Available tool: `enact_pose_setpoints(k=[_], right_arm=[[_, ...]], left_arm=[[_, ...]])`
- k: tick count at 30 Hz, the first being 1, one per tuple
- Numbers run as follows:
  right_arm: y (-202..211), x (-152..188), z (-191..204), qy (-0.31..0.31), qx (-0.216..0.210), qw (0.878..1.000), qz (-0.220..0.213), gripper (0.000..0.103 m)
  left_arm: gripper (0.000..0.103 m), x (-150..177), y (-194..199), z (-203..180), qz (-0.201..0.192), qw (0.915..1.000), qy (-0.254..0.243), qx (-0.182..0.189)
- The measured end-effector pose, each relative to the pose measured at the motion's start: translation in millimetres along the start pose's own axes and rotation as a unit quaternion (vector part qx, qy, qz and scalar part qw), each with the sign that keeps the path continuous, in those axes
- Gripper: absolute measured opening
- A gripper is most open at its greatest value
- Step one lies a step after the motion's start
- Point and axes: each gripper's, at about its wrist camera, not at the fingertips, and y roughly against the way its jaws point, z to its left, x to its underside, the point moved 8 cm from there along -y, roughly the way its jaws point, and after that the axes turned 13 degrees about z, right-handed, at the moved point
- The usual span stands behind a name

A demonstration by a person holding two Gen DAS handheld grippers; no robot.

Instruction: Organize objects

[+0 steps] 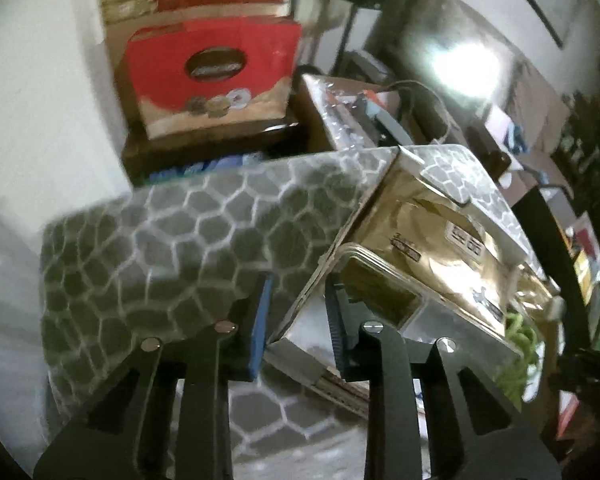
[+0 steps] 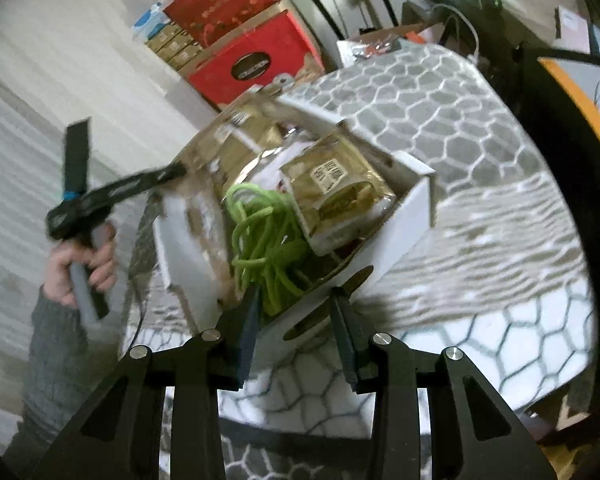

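One white box [image 2: 412,204] holding two gold packets [image 2: 336,188] and one green cord [image 2: 268,236] is pinched at its walls by the left gripper [image 1: 300,320] and right gripper [image 2: 296,320], both narrowly parted

Grey knit sleeve [image 2: 48,344]; black grippers, blue pads [image 2: 247,332], silver screws [image 2: 453,353]

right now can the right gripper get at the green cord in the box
Probably yes. The green cord lies on top at the near end of the open white box, just beyond the right gripper, whose jaws straddle the box's near wall. Only that low wall stands between.
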Motion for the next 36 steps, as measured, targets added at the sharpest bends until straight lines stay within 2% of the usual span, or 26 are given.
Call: enact_pose_setpoints(k=[4, 12, 17, 25, 36], right_arm=[[-2, -19, -10, -0.003, 0.002, 1.0, 0.002, 0.037], [-11, -62, -11, 0.02, 0.054, 0.998, 0.001, 0.037], [-19, -85, -14, 0.027, 0.07, 0.997, -0.001, 0.037], [-25, -108, -16, 0.04, 0.083, 0.996, -0.008, 0.037], [-29, -110, -9, 0.054, 0.103, 0.993, -0.026, 0.037]], left_arm=[[0.02, 23, 2, 11, 0.018, 0.9984, 0.054, -0.006], [0.02, 62, 18, 7, -0.007, 0.9937, 0.111, 0.013], [0.021, 82, 18, -1, -0.015, 0.9913, 0.13, 0.014], [0.023, 95, 19, -12, -0.02, 0.9895, 0.141, 0.019], [0.024, 105, 23, -17, -0.019, 0.9889, 0.146, 0.021]])
